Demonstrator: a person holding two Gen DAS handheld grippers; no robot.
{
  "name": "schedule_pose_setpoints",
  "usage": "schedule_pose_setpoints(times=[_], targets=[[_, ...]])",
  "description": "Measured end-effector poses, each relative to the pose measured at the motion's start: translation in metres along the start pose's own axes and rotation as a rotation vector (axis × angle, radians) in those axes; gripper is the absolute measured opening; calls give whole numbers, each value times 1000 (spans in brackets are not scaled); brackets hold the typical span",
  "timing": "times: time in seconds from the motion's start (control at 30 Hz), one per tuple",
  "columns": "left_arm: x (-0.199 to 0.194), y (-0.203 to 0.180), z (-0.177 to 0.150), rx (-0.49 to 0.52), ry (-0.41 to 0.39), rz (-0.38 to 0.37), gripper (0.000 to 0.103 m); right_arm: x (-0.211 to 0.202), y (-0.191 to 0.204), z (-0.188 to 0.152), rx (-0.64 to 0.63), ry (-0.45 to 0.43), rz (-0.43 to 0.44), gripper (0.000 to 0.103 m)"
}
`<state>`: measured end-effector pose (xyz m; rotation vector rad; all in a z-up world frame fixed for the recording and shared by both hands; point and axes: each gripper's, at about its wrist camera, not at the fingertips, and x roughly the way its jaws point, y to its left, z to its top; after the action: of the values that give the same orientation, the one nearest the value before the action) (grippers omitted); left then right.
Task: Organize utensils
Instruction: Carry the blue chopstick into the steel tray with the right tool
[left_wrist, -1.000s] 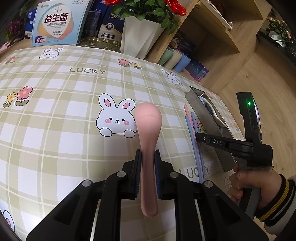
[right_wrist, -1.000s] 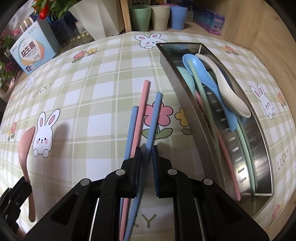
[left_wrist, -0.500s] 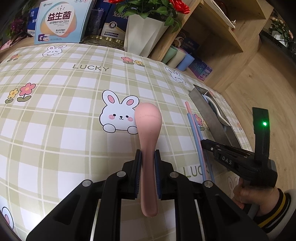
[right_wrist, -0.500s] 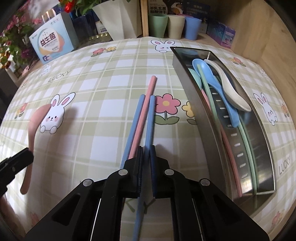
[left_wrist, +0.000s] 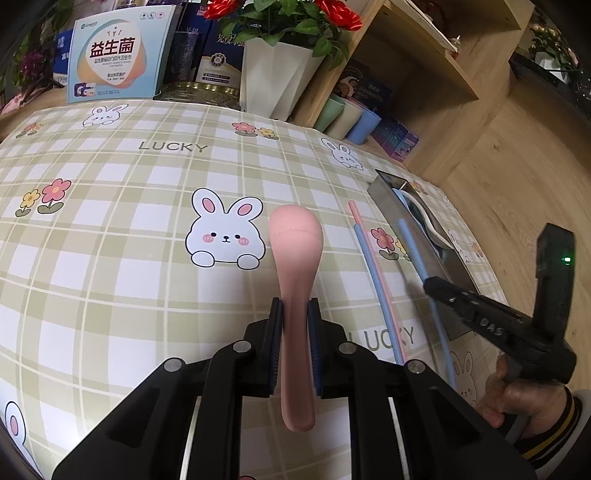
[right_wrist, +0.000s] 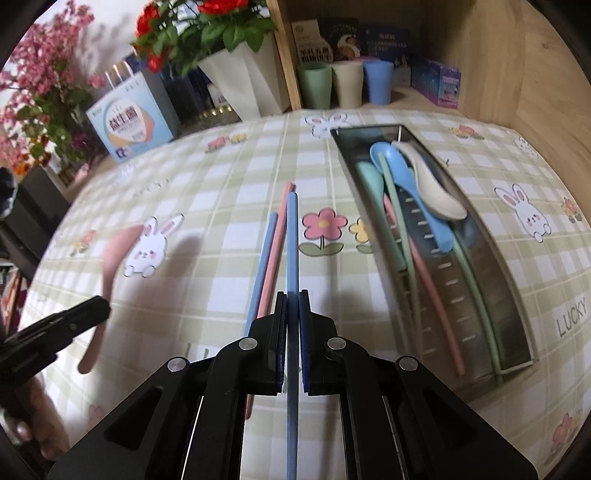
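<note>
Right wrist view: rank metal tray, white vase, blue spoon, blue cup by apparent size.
1. metal tray
2. white vase
3. blue spoon
4. blue cup

The vase and cup stand farther back, so their true sizes versus the spoon are unsure.

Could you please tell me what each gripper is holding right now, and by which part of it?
The left gripper clamps the pink spoon on its handle. The right gripper has just closed on a blue chopstick along its shaft.
</note>
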<state>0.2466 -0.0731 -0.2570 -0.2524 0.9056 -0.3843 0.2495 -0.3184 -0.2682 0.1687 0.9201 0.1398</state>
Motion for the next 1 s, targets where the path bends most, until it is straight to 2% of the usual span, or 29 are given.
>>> schedule_pose_setpoints(times=[0.2,0.37,0.5,0.73,1.0], targets=[[-3,-9,7,1,-8,17,13,-25,-21,13,11,-60,33,6],[-4,-14,8,9,-10,19,13,-43,-42,38,-33,-104,2,6],[-4,-17,9,16,-6,18,13,-41,-52,58,-100,-112,-29,6],[-5,-21,9,25,-6,15,13,-4,-68,78,-66,-47,-53,6],[-5,-22,9,28,-8,11,13,31,-69,72,-14,38,-75,6]])
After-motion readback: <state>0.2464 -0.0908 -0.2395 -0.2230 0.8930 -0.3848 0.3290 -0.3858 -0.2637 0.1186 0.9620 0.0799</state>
